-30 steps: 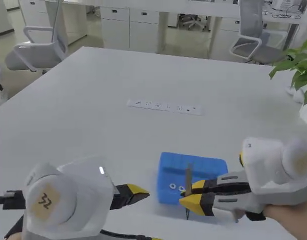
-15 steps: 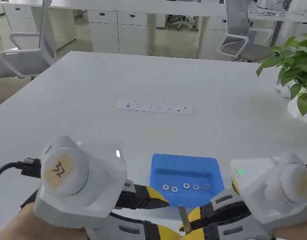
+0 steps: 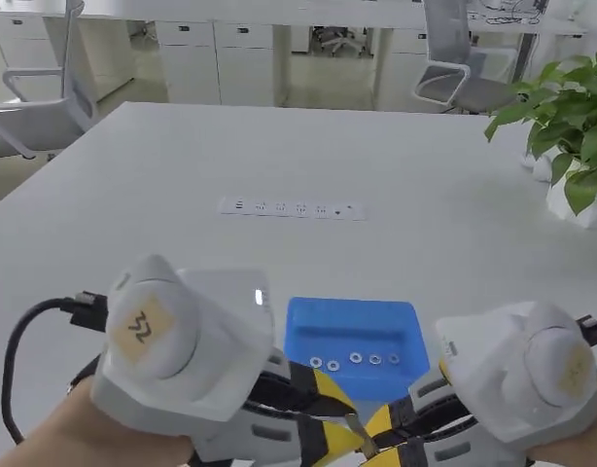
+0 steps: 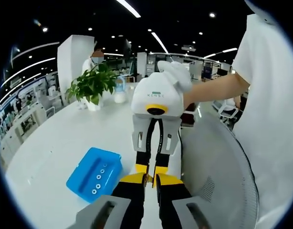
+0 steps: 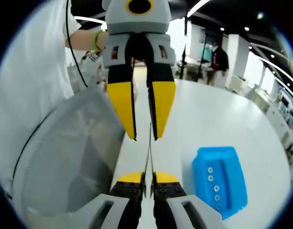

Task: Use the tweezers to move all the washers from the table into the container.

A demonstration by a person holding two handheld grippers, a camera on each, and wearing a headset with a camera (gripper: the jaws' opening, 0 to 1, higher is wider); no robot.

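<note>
The blue container [image 3: 308, 323] sits on the white table near me, with several washers [image 3: 355, 359] in a row inside it. In front of it my two grippers meet tip to tip. My right gripper [image 3: 376, 440] is shut on the thin tweezers [image 5: 149, 152], which reach forward between the jaws of my left gripper [image 5: 144, 136]. Those jaws stand apart, open on either side of the tweezers. In the left gripper view my left gripper [image 4: 152, 180] faces the right gripper [image 4: 150, 168], and the container [image 4: 79, 179] lies to the left.
A white power strip [image 3: 291, 208] lies mid-table beyond the container. A potted plant [image 3: 571, 146] stands at the right edge. Office chairs [image 3: 454, 68] and cabinets are behind the table. A black cable [image 3: 26, 331] trails from the left gripper.
The right gripper has drawn back from over the container toward me, and the tweezers went from upright to pointing at the left gripper. The left gripper has moved right to meet it.
</note>
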